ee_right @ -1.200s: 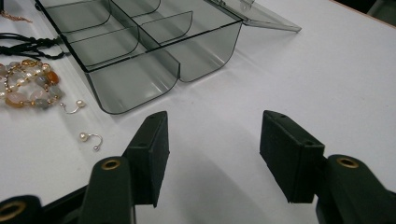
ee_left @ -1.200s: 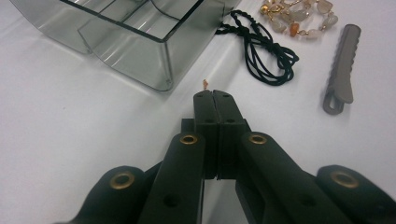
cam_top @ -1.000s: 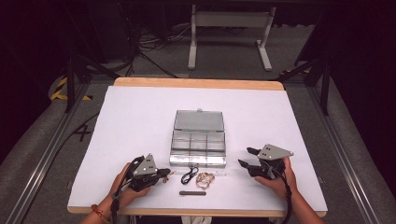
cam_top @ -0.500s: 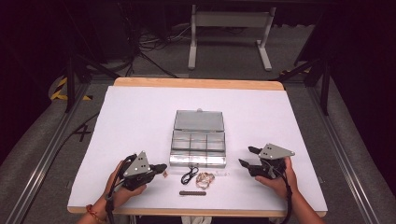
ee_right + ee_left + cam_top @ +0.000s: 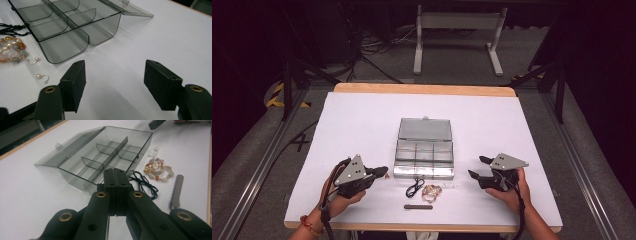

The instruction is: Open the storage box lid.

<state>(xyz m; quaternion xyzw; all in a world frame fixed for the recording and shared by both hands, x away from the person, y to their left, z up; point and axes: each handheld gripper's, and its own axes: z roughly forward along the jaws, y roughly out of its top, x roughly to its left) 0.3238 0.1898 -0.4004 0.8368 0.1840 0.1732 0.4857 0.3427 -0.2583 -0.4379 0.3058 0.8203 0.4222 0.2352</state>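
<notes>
A clear grey compartment box (image 5: 424, 152) sits mid-table with its lid (image 5: 425, 129) laid open behind it. In front of it lie a black cord (image 5: 414, 188), a bead bracelet (image 5: 432, 191) and a serrated metal clip (image 5: 418, 206). My left gripper (image 5: 379, 172) hovers left of the box's front corner, jaws shut with nothing seen between them (image 5: 115, 171). The cord (image 5: 143, 182), bracelet (image 5: 158, 168) and clip (image 5: 176, 192) lie to the right of its tips. My right gripper (image 5: 477, 167) rests right of the box. Its jaws (image 5: 115, 75) have just been opening, with only bare table between them.
Two small pearl earrings (image 5: 42, 76) lie on the white sheet by the box's front right corner (image 5: 65, 47). The table's wooden edge (image 5: 424, 89) runs along the back. Dark floor and stands surround the table.
My left gripper has lifted a little and drifted toward the box's front left corner. The right hand has stayed in place.
</notes>
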